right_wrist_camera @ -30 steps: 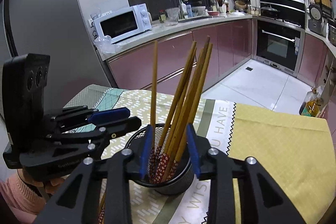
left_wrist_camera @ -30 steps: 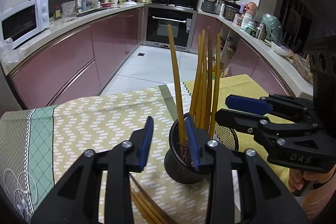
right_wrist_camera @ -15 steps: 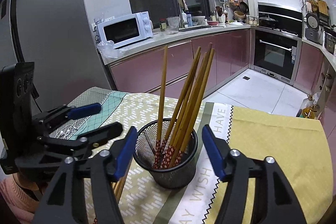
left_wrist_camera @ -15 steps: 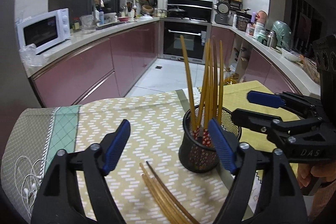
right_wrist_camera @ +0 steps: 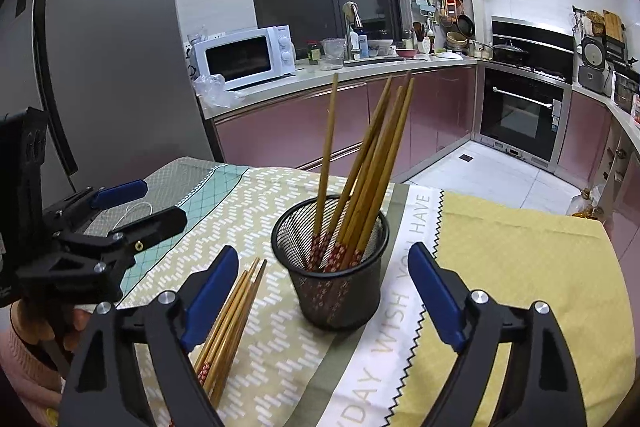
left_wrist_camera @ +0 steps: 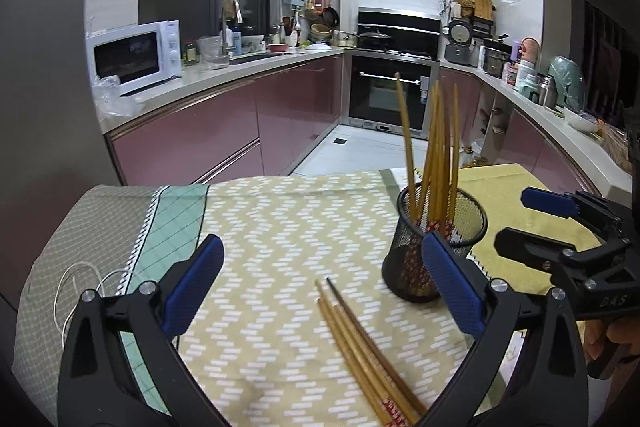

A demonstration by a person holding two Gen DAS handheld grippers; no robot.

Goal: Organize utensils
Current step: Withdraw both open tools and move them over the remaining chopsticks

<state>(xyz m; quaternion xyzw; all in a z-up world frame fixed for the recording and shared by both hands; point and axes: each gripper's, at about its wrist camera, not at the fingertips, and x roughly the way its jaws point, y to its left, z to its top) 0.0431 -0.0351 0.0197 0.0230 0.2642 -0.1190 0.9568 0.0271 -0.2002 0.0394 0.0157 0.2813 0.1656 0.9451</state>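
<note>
A black mesh holder (left_wrist_camera: 434,243) (right_wrist_camera: 332,267) stands upright on the tablecloth with several wooden chopsticks (left_wrist_camera: 436,147) (right_wrist_camera: 360,167) leaning in it. More chopsticks (left_wrist_camera: 360,343) (right_wrist_camera: 228,323) lie loose on the cloth beside the holder. My left gripper (left_wrist_camera: 320,283) is open and empty, above the loose chopsticks, with the holder by its right finger. My right gripper (right_wrist_camera: 324,299) is open and empty, its jaws wide on either side of the holder and pulled back from it. Each gripper shows in the other's view, the right one (left_wrist_camera: 560,223) and the left one (right_wrist_camera: 124,207).
The table carries a zigzag-patterned cloth (left_wrist_camera: 280,227) and a yellow mat (right_wrist_camera: 520,267) with printed letters. A white cable (left_wrist_camera: 80,283) lies at the left edge. Kitchen counters with a microwave (left_wrist_camera: 136,57) and an oven (right_wrist_camera: 524,107) stand behind.
Both grippers opened wide and drew back from the holder. The chopsticks now stand free in the holder, and the loose chopsticks on the cloth have come into view.
</note>
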